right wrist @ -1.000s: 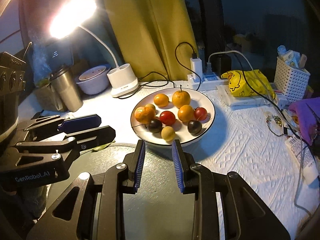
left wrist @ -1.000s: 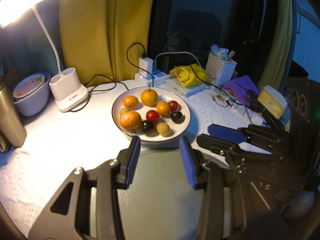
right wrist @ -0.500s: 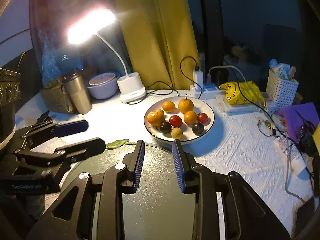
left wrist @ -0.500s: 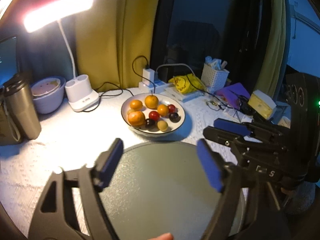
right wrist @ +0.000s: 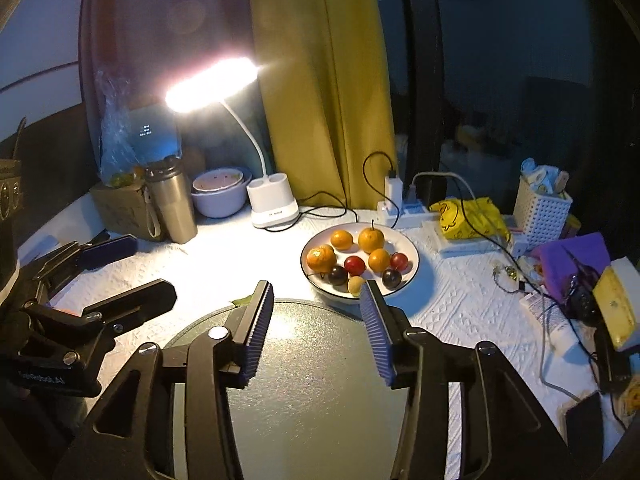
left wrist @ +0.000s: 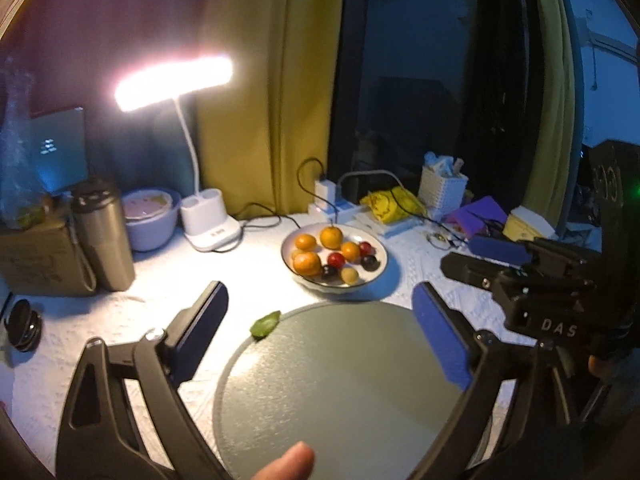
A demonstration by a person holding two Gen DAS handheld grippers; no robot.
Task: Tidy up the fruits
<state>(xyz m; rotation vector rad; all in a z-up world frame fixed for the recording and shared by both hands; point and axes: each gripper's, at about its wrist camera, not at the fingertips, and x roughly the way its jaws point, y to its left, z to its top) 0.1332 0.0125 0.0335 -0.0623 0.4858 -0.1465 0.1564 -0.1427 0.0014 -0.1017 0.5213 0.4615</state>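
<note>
Where fingers [right wrist: 256, 332] overlap, grey disc [right wrist: 316, 384] hidden

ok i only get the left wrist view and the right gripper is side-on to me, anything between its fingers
observer: No. The right wrist view shows the right gripper with nothing between its fingers. Its jaws are opening, over the grey disc.
operator: and the table behind it, it blocks me there
observer: A dark flat slab, maybe a phone, lies near the table's edge.
operator: anything else there
observer: A white cable runs across the cloth towards that slab.
</note>
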